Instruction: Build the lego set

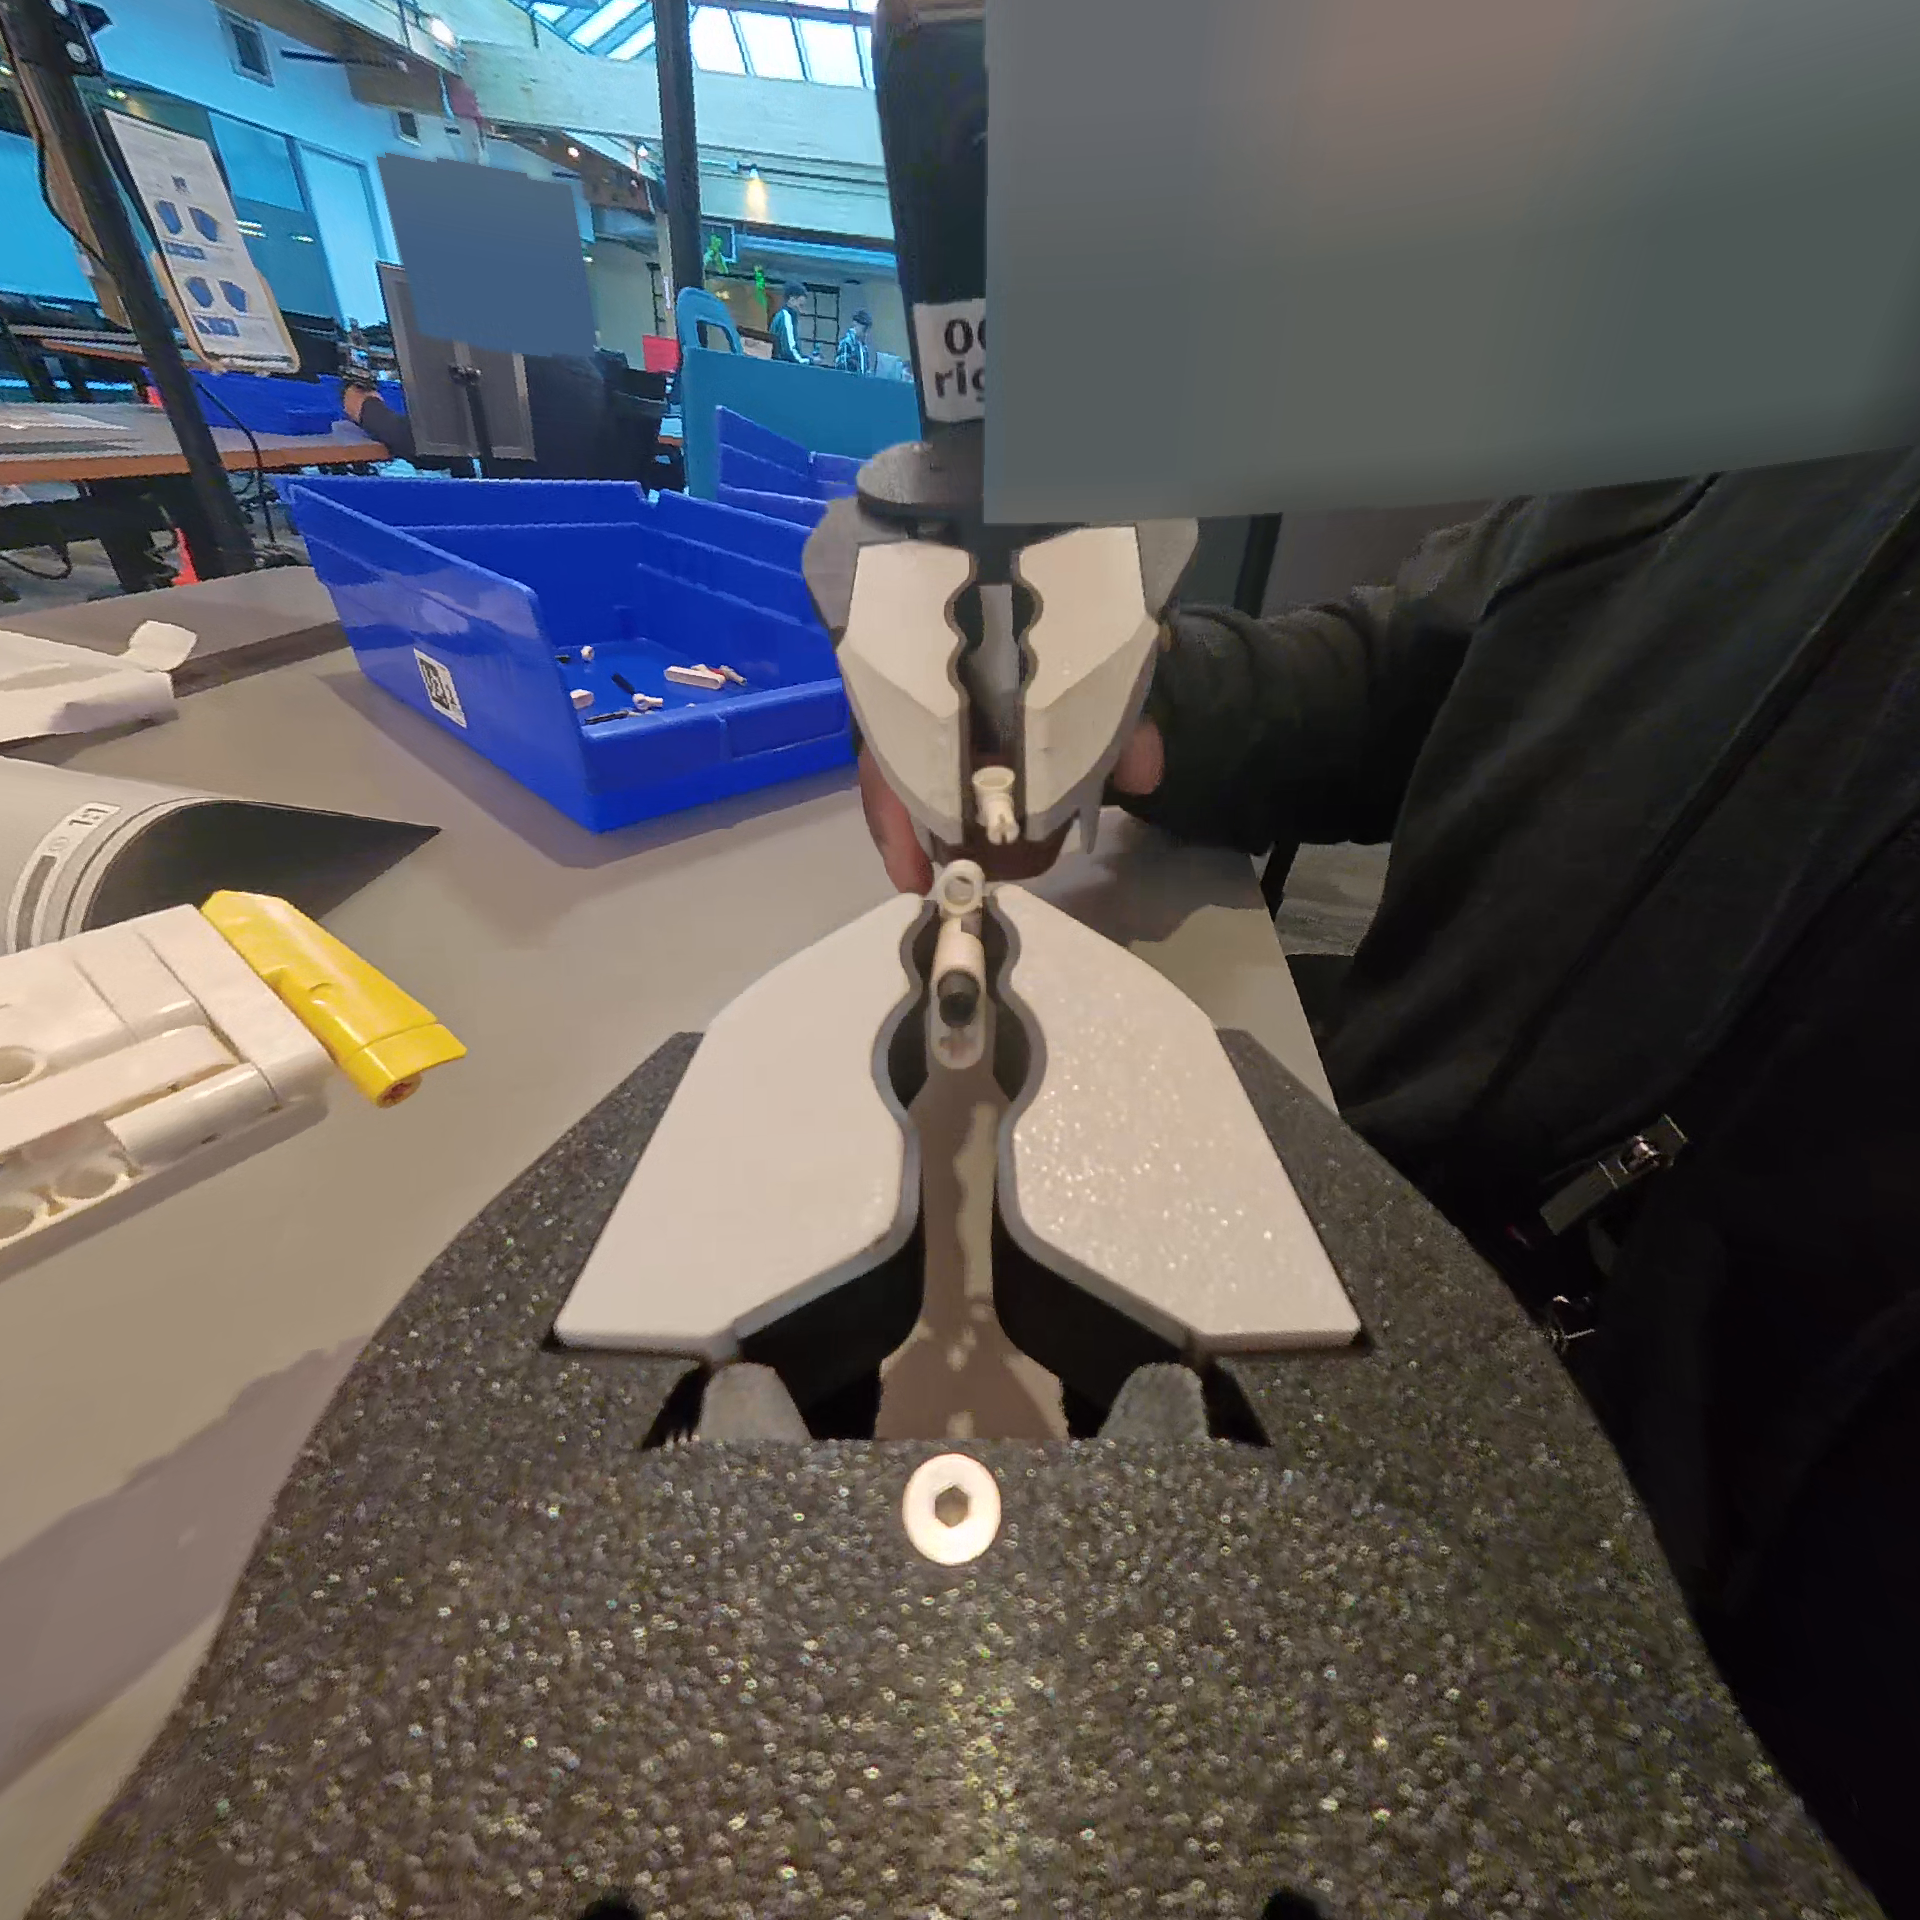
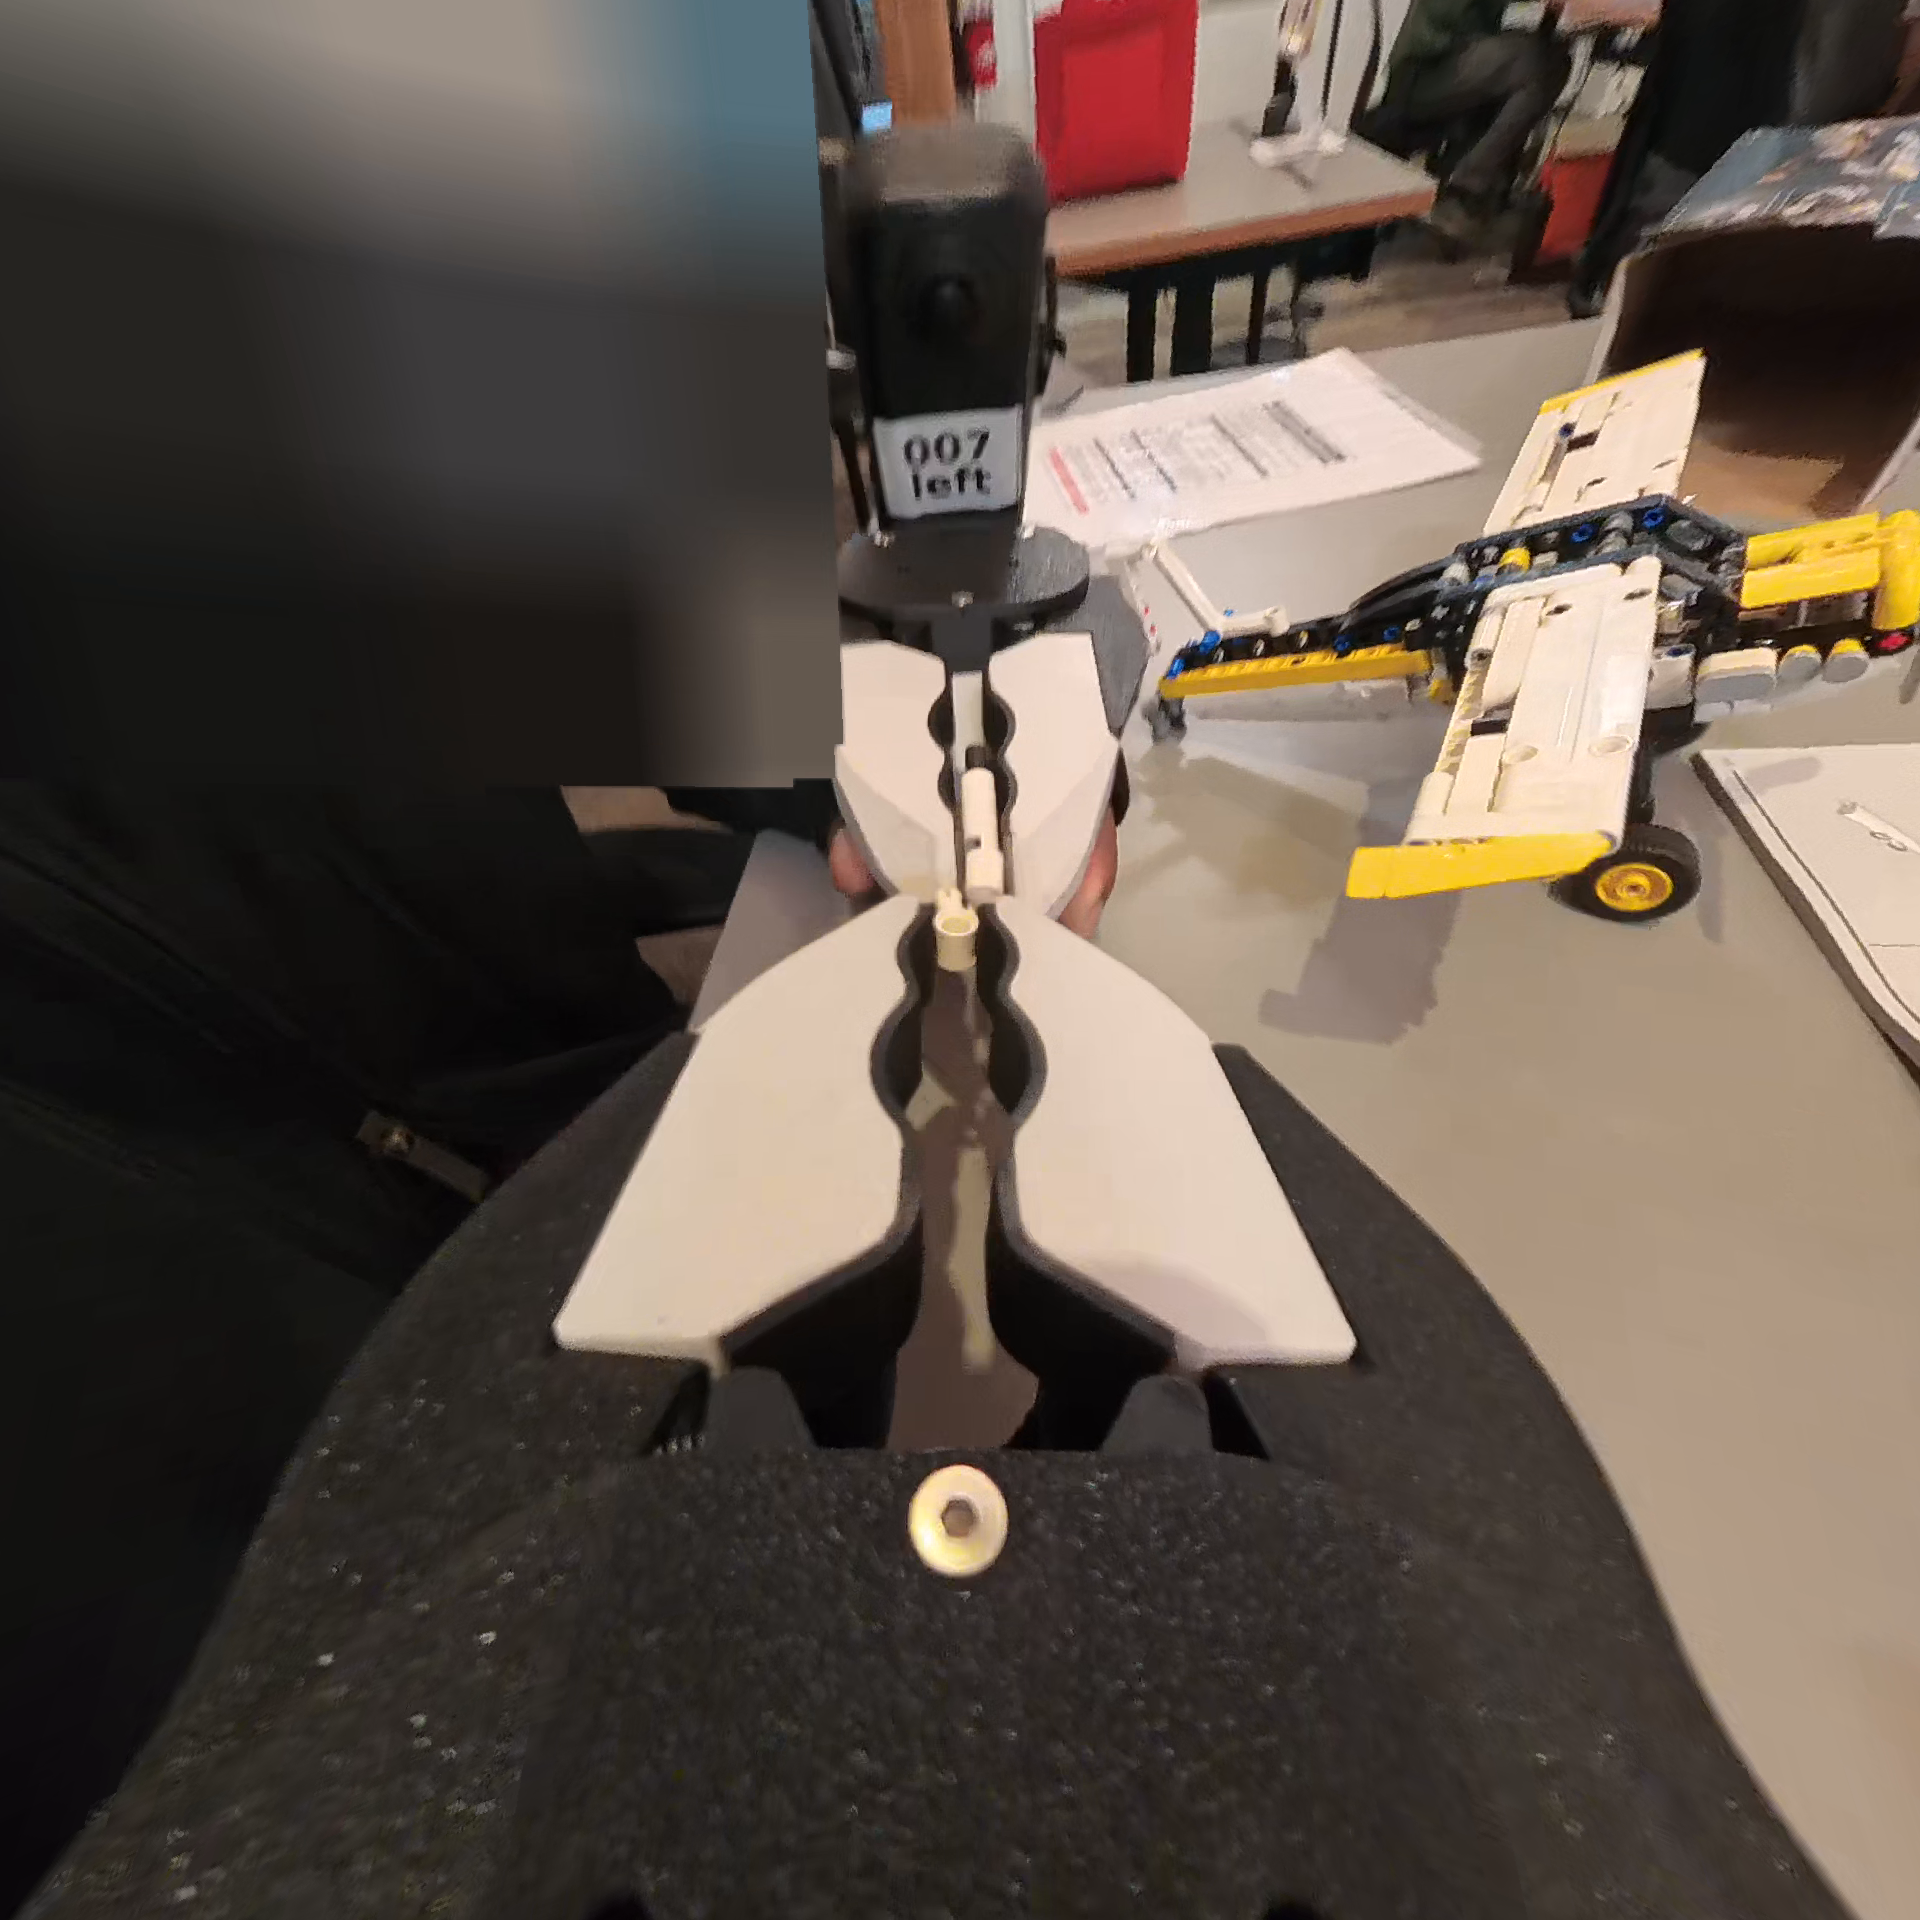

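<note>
Your left claw [image 1: 958,914] pinches a white connector [image 1: 956,987]; your right claw [image 2: 954,920] pinches a white pin [image 2: 954,940], tip to tip. Blue bin [image 1: 436,613] behind them on the desk [image 1: 520,935]; model plane [image 2: 1538,665] beside.

Grey table [image 1: 582,956] and what we find resting on it

On the grey table we see a blue bin [image 1: 499,665] holding small loose parts, a curled grey sheet [image 1: 156,842], a white and yellow brick-built plane [image 2: 1538,665] standing on its wheels, a printed paper [image 2: 1247,436], an open cardboard box [image 2: 1787,343] behind the plane, and a flat white board [image 2: 1839,862] at the right edge.
</note>
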The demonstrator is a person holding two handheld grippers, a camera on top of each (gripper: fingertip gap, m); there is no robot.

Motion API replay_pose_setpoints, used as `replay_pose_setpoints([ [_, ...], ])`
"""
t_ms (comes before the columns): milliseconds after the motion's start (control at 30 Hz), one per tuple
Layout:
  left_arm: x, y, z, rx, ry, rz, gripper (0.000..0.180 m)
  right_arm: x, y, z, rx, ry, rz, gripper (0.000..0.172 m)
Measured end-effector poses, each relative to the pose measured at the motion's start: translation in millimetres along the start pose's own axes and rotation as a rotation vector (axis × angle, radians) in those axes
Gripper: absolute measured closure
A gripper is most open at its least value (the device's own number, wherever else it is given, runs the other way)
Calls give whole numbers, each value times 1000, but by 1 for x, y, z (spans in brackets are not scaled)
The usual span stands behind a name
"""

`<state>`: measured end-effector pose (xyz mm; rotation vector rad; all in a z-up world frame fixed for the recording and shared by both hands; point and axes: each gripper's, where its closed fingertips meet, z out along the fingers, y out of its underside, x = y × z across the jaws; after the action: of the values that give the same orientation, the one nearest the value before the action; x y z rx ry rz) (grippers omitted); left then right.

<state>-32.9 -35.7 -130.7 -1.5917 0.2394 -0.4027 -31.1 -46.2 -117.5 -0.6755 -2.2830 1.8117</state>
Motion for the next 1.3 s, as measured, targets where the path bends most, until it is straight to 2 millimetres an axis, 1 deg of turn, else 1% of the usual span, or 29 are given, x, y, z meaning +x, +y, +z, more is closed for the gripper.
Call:
replay_pose_setpoints([
  [133, -1, 1, 1, -6, -20, 15, 173, 3, -2, 4, 107, -2, 90, 165],
  [233, 0, 0, 3, -1, -26, 16, 173, 4, -4, 5, 149, 6, 108, 165],
  [367, 2, 5, 7, -38, -42, 58, 173, 2, -7, 7, 201, 7, 119, 165],
  [767, 6, 10, 9, -77, -74, 144, 173, -6, -2, 18, 197, 10, 57, 164],
  [933, 6, 7, 7, -58, -71, 135, 173, -4, -2, 15, 214, 47, 16, 164],
  [1167, 6, 7, 6, -53, -72, 138, 173, -2, 0, 11, 231, 51, 33, 164],
  [1300, 3, 2, 2, -17, -84, 118, 173, 1, 2, 8, 230, 54, 47, 164],
])
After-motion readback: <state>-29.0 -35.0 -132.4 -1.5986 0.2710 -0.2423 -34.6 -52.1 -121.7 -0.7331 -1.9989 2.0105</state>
